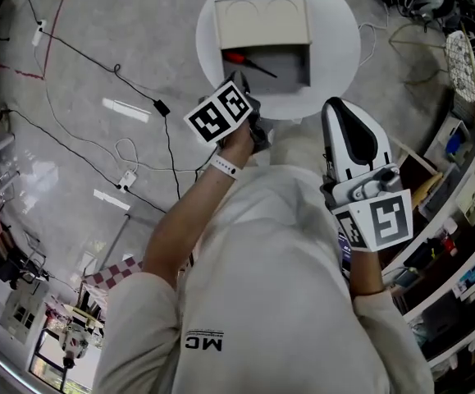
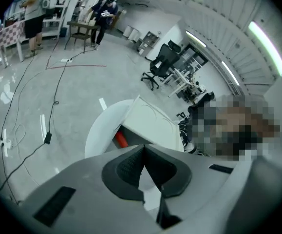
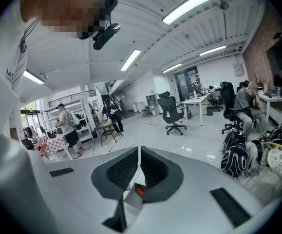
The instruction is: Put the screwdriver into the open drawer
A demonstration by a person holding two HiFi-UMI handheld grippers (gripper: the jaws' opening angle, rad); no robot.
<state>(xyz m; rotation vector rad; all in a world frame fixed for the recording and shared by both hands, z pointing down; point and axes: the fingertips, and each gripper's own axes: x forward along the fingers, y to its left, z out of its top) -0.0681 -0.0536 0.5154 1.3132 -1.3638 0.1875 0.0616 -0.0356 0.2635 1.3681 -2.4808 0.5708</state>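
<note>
The screwdriver [image 1: 239, 58], with a red handle and a black shaft, lies inside the open grey drawer [image 1: 290, 62] of a beige box [image 1: 262, 21] on the round white table [image 1: 335, 48]. My left gripper [image 1: 241, 84] hovers at the table's near edge, just in front of the drawer, jaws shut and empty. In the left gripper view the left gripper [image 2: 144, 149] has its pads together, and the red handle [image 2: 121, 139] shows beyond it. My right gripper [image 1: 333, 105] is held close to the body, right of the table. It is seen shut and empty in its own view [image 3: 139, 148].
Cables [image 1: 122, 80] run across the grey floor left of the table. Shelves [image 1: 459, 220] with small items stand close on the right. Office chairs [image 3: 172, 112], desks and people are farther off in the room.
</note>
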